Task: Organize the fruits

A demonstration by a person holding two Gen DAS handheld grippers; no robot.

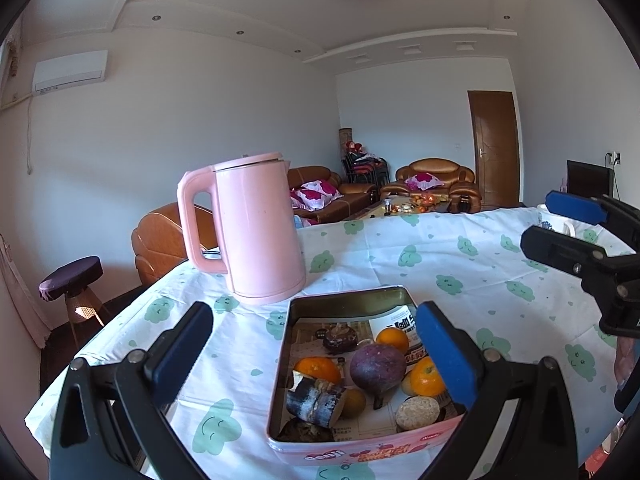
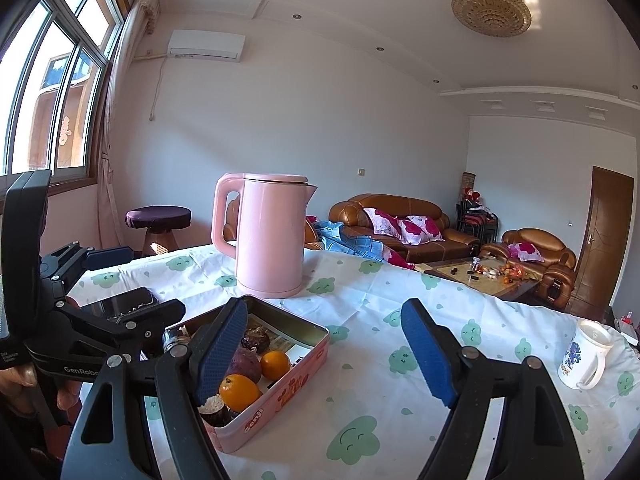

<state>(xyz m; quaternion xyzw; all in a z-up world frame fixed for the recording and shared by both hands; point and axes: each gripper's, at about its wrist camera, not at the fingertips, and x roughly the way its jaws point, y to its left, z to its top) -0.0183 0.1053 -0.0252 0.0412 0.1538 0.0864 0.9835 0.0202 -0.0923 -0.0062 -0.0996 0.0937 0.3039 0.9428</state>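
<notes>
A: Fruits (image 1: 378,364) lie in the pink tin (image 1: 360,450) just ahead of the left gripper (image 1: 316,356), oranges (image 1: 318,370) around a purple one, with its right finger over the tin's near corner.

B: And the jaws?

A: Both spread, pinching nothing. The right gripper (image 2: 328,354) has the tin at its left finger (image 2: 220,348), bare tablecloth (image 2: 360,420) between the fingers, the pink kettle (image 2: 270,236) beyond.

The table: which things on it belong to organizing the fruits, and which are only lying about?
For the job:
- pink tin
- oranges
- purple fruit
- sugarcane piece
- left gripper and right gripper, both open and empty

Only lying about:
- pink kettle
- white mug
- tablecloth
</notes>
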